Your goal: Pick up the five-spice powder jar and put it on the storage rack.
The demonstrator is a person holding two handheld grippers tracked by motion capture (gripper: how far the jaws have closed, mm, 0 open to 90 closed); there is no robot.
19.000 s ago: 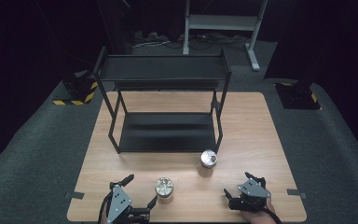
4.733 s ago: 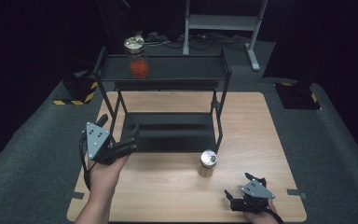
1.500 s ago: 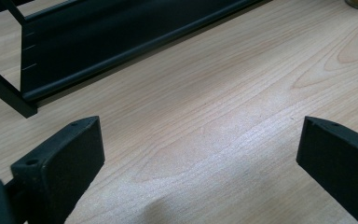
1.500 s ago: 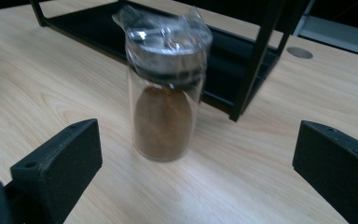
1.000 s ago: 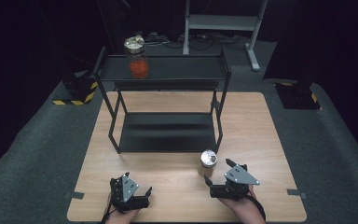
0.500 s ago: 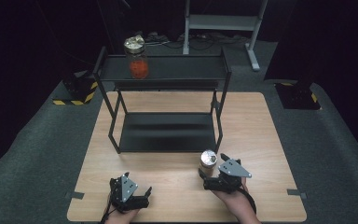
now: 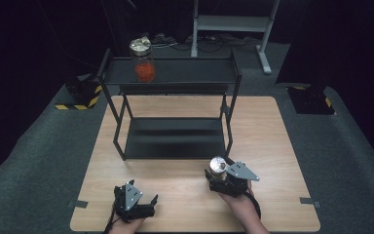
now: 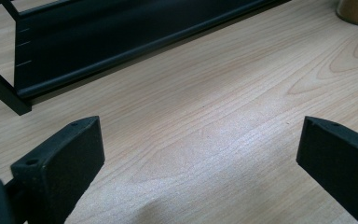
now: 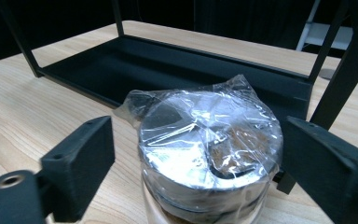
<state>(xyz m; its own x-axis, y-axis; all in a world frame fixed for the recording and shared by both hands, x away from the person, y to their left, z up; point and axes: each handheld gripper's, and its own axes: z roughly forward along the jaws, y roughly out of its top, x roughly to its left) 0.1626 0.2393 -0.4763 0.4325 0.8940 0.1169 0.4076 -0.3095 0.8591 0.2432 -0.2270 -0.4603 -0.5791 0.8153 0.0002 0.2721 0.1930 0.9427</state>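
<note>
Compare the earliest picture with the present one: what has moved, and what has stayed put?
One jar with red contents went from the table up to the rack's top shelf. The right hand-held gripper moved to the foil-topped jar, jaws just closing around it, not yet gripping. That jar, the rack and the open left hand-held gripper stayed.

Bench (image 7: 272,146): pale wood grain is shown, smooth, with a soft sheen where light falls.
Rack (image 7: 170,141): thin black metal bars and trays are seen, matt painted finish.
Near jar (image 9: 209,149): clear glass is covered by crinkled, glossy plastic film over a shiny metal lid.
Far jar (image 7: 143,61): clear glass is topped by the same wrinkled shiny wrap.
Fingers (image 8: 70,158): black plastic is seen, matt and faintly grainy.
Right gripper (image 7: 218,176): a flat grey plate, dull in finish, is carried on top.
Floor (image 7: 39,161): dark grey carpet is shown, rough and matt.
</note>
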